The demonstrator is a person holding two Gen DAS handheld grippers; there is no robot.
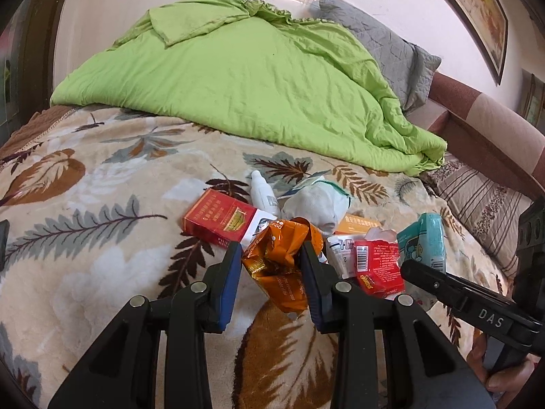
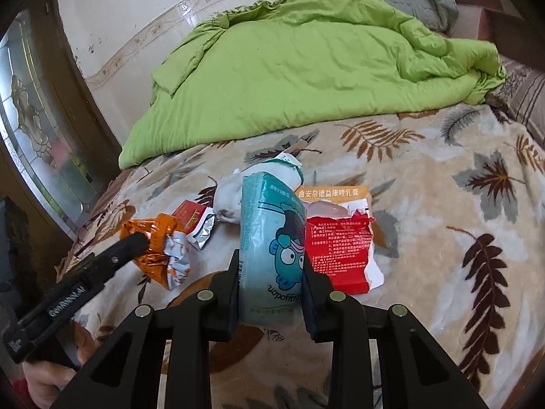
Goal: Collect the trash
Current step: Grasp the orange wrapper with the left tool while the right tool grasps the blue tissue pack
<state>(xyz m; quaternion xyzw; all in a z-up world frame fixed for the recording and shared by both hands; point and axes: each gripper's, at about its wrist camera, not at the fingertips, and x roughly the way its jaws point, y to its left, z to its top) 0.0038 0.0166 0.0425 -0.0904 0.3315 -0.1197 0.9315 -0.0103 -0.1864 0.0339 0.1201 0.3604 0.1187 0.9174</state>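
On the bed [image 1: 102,238], the left gripper [image 1: 270,266] jaws clench a crumpled orange wrapper [image 1: 279,255]; the right gripper [image 2: 270,269] jaws grasp a teal tissue pack [image 2: 272,238].

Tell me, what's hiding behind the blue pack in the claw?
Behind the blue pack lies a white sock, partly covered. An orange box peeks out beside it, above the torn red carton. The sock's middle is hidden.

two claws [image 1: 270,266], one bottle [image 1: 264,192], one quilt [image 1: 238,81]
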